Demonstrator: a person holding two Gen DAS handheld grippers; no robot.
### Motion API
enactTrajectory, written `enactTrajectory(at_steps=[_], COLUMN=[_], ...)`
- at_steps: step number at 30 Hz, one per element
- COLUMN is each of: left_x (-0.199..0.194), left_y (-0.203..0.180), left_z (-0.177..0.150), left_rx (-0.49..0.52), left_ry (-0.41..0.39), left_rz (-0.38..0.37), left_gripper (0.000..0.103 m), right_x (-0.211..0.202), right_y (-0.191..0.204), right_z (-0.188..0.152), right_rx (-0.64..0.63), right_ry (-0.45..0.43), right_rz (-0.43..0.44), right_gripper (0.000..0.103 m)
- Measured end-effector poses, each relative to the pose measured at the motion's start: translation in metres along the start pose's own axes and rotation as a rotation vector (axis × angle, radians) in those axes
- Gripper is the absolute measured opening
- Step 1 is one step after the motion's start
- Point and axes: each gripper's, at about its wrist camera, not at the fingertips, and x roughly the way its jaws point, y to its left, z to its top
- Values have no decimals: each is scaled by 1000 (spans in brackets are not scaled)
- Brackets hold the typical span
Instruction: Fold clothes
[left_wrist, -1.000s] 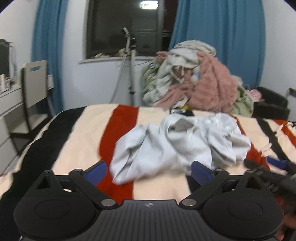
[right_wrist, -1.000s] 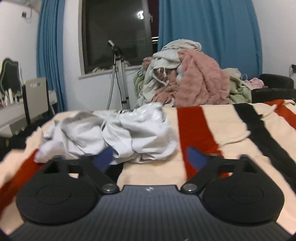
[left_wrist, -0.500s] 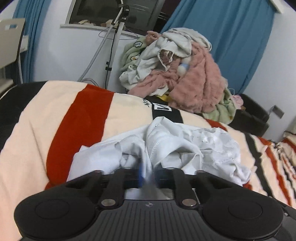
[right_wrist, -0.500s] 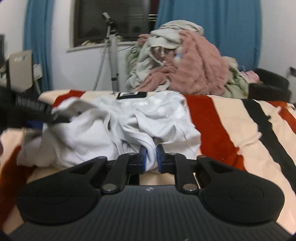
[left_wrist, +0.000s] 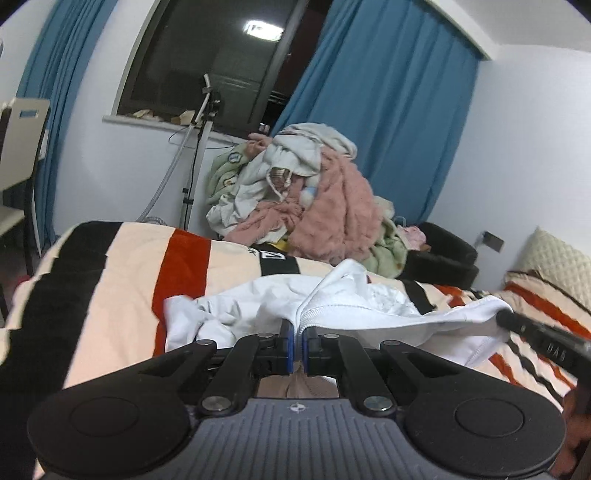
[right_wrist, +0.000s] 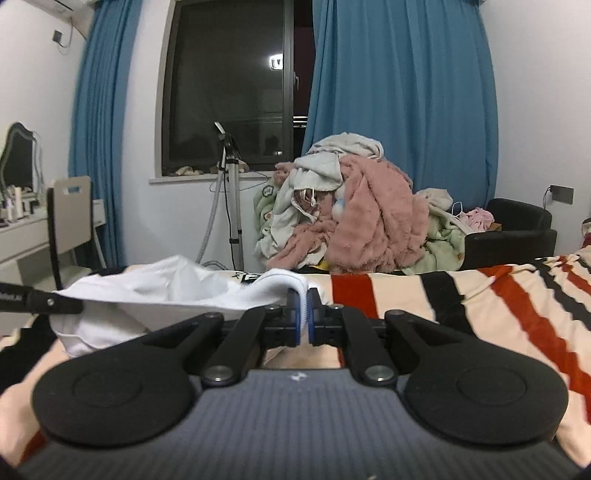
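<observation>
Now both black 2-finger grippers, left (left_wrist: 298, 338) and right (right_wrist: 303, 315), pinch the crumpled white cotton garment's (left_wrist: 354, 299) hem; best spread it taut, evenly.

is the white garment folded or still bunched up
Bunched, not folded: the white garment lies crumpled on the striped blanket, with its edge pinched in the left gripper and right gripper.

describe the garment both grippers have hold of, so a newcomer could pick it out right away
Start at the striped blanket covering the bed; the white garment lies crumpled in its middle. The left gripper and right gripper each pinch its ribbed edge. Unlike the pink-and-green clothes pile heaped behind the bed, it is plain white and alone.
</observation>
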Motion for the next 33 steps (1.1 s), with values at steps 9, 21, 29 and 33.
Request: enactTrajectory(at_steps=[9,21,29,33], left_x=[-79,-88,-65,-30], left_y=[-45,-4,-4,2], left_z=[-38,-66,-91,-108], left_rx=[112,-165,-176,-153], left_ry=[164,279,353,440], left_rz=[32,108,131,177], left_gripper=[5,27,44,35], right_x=[-85,-50,-6,10], right_y=[-33,63,98,82], right_z=[-18,-114,-146,-146], right_rx=[99,-204,-300,-176], right_ry=[109,198,232,259], right_rz=[66,315,383,349], right_gripper=[7,69,58,54])
